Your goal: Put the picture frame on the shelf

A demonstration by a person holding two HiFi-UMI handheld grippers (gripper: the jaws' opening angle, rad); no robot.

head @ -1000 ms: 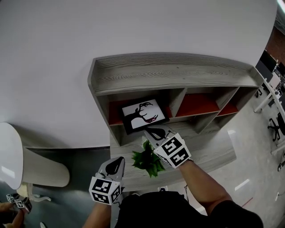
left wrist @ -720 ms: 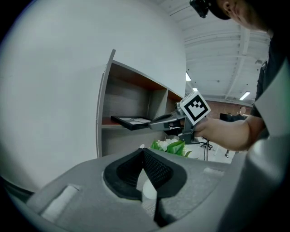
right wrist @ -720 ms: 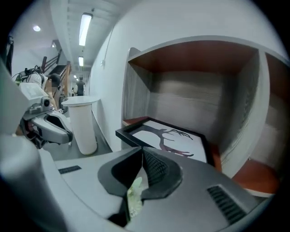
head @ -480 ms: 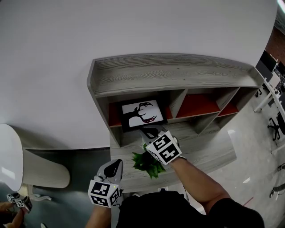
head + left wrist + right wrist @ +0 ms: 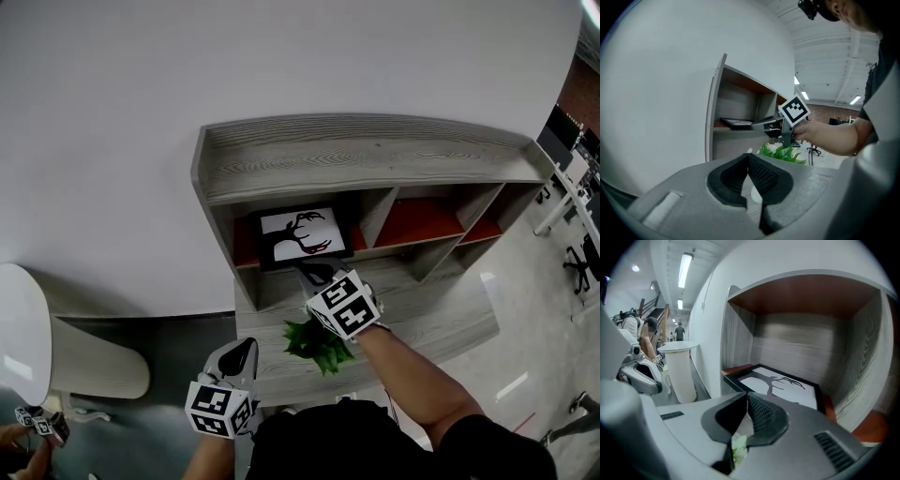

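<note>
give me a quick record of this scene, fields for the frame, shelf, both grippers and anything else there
picture frame: lying face up in the shelf's upper left compartment, near edge at the front
shelf: grey wood with red-brown boards inside, against a white wall
right gripper: shut on the frame's near edge
left gripper: shut, empty, held low and apart from the frame
plant: green leaves on the lower ledge, under the right hand
</note>
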